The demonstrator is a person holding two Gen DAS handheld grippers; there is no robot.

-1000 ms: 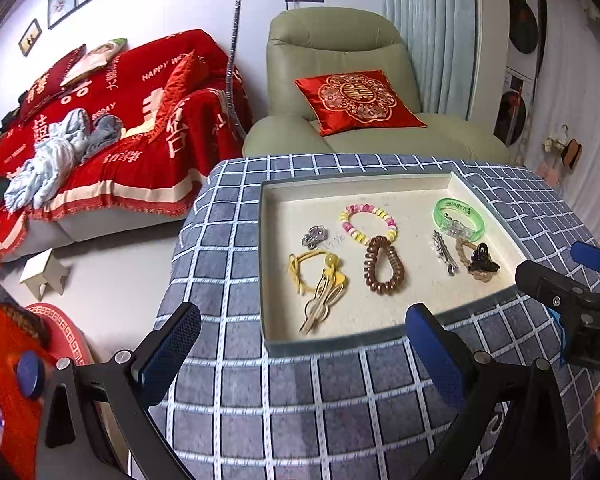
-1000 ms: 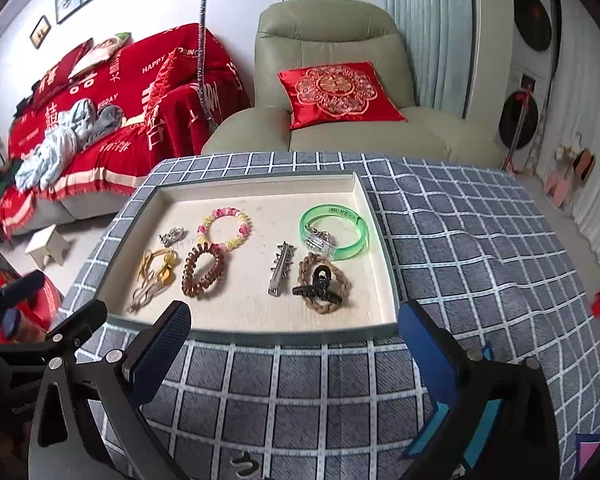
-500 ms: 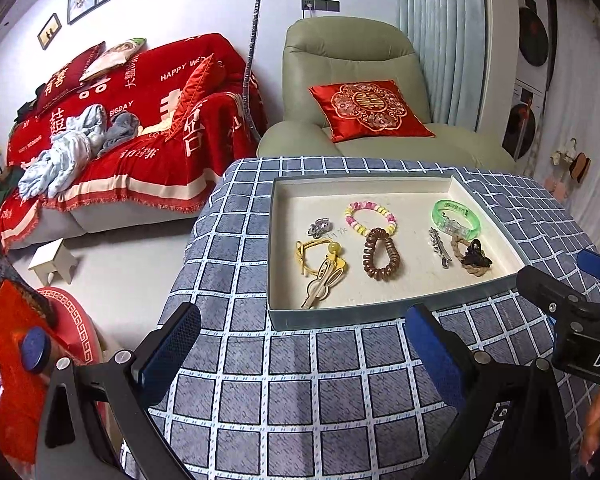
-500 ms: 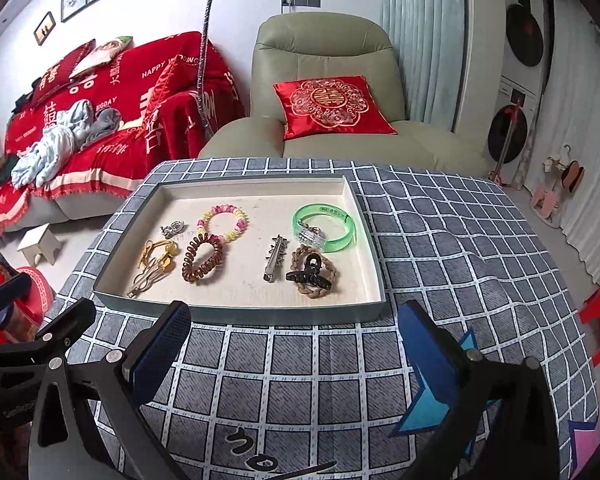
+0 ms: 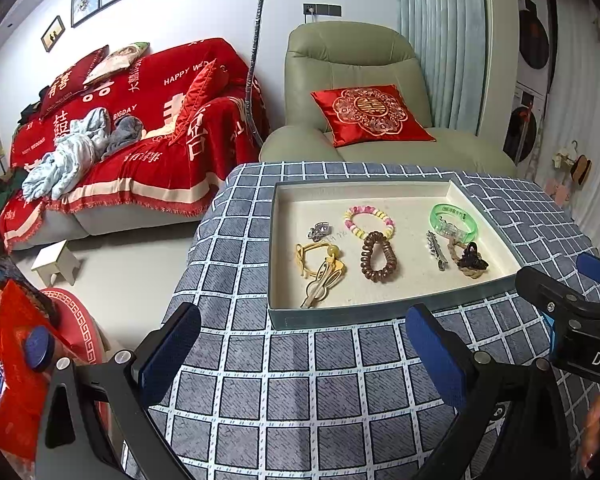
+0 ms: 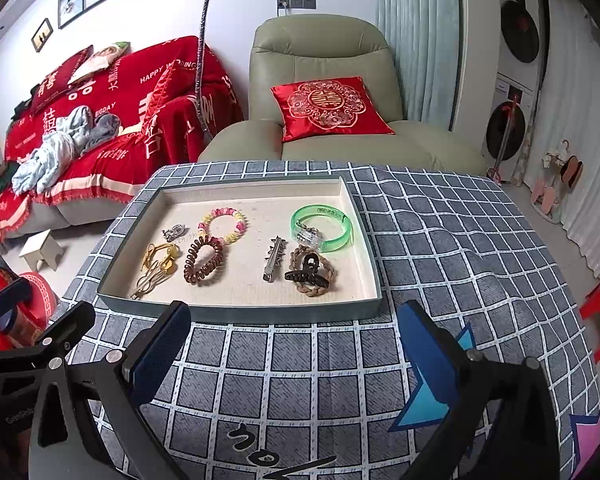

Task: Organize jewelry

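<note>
Both grippers, left gripper (image 5: 302, 350) and right gripper (image 6: 296, 344), spread, empty. Risk: black claw clip (image 6: 306, 274), tray's (image 6: 240, 314) 4 o'clock, snagging braided band (image 6: 328, 266) beneath.

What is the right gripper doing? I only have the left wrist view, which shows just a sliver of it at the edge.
Observer: The right gripper is open with nothing between its fingers. It hovers over the checked tablecloth, short of the tray.
Operator: Anything on the cloth near it?
Observer: Yes, a blue star shape lies flat on the cloth, partly hidden behind the gripper's right finger.
</note>
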